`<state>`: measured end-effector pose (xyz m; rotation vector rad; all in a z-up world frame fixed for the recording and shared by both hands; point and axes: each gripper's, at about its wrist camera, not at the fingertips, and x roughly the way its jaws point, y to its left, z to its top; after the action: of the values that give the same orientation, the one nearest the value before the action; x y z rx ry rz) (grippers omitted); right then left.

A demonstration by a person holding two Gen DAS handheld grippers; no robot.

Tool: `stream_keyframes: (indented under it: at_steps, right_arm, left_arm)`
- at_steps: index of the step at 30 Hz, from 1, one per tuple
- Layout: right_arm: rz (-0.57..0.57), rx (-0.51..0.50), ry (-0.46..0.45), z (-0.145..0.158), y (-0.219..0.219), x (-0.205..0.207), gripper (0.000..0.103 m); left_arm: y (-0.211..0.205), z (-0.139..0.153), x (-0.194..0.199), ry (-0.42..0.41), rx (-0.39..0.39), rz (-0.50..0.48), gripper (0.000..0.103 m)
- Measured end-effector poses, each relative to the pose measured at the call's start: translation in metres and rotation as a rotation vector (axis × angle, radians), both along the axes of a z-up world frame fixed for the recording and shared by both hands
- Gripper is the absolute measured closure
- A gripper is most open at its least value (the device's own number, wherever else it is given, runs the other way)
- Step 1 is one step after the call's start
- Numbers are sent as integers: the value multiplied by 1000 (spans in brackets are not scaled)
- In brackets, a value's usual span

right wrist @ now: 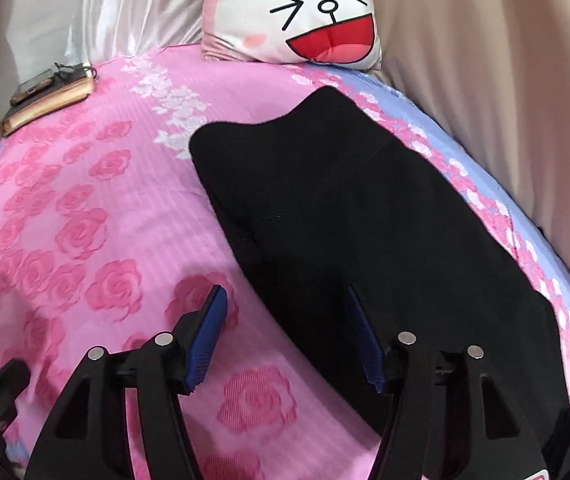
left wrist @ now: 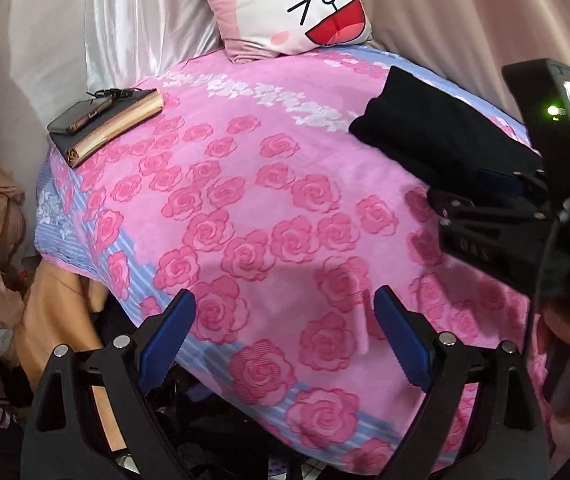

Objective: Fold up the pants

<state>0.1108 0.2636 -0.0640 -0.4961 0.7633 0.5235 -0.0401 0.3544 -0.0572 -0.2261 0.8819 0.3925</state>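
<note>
On the right half of the pink rose-print bedspread (right wrist: 97,208) lies the folded black fabric pants bundle (right wrist: 365,232), long axis running from near the cartoon-face cushion (right wrist: 297,12) down toward the camera. Its surface is flat black, so folds, seams and layer count are hard to make out; only a faint stitch line shows. Near end is cut off behind the right gripper (right wrist: 285,340) and the frame bottom. In the left wrist view the pants (left wrist: 437,132) are partly hidden by the right gripper's black body (left wrist: 525,216).

Right gripper: jaws spread, nothing pinched. One blue pad sits over the pants, the other over bare bedspread; whether either touches the cloth I cannot tell.

Left gripper (left wrist: 285,332): jaws spread wide, empty, over bare bedspread near the front edge, well apart from the pants.

Edges: right edge of the pants runs close to the blue border of the bedspread, beside the beige curtain (right wrist: 485,80). Left of the pants there's a broad open stretch of bedspread. Far left corner holds a brown leather notebook (left wrist: 113,128) with a dark phone (left wrist: 81,116) on top, well clear. Clutter below the bed's front-left edge is dark and blurred, not identifiable.
</note>
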Motion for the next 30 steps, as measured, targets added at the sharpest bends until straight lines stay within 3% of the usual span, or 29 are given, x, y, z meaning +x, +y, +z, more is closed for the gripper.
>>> stream_keyframes:
  at_steps: [1, 2, 3, 9, 14, 17, 19, 21, 23, 25, 27, 30]
  right_arm:
    - [-8, 25, 22, 0, -2, 5, 50]
    - [-18, 46, 45, 0, -4, 9, 75]
    - [-47, 37, 35, 3, -6, 13, 92]
    - [-73, 208, 64, 32, -48, 11, 96]
    - [-147, 398, 46, 75, -133, -3, 96]
    - [-187, 389, 27, 85, -173, -9, 95]
    - [-208, 351, 42, 78, -196, -11, 95]
    - [-206, 290, 74, 63, -213, -15, 92]
    - [-194, 243, 92, 51, -223, -19, 85]
    - [-179, 155, 52, 44, -225, -29, 72]
    - [-127, 141, 13, 48, -228, -47, 48]
    - [-21, 143, 24, 51, -221, -74, 32]
  left_arm:
    - [1, -1, 0, 0, -3, -4, 15]
    - [1, -1, 0, -3, -4, -8, 15]
    - [0, -1, 0, -5, -3, -9, 15]
    - [-8, 6, 9, -28, -12, -31, 15]
    - [-37, 27, 38, -93, -31, -85, 14]
    - [-74, 33, 78, -110, -90, -190, 13]
    - [-98, 27, 104, -64, -166, -274, 13]
    - [-112, 23, 110, -50, -247, -327, 13]
    - [-120, 20, 103, -40, -261, -344, 13]
    - [-121, 16, 94, -23, -264, -335, 13]
    - [-120, 13, 82, 1, -283, -331, 13]
    - [-116, 16, 63, 3, -280, -326, 13]
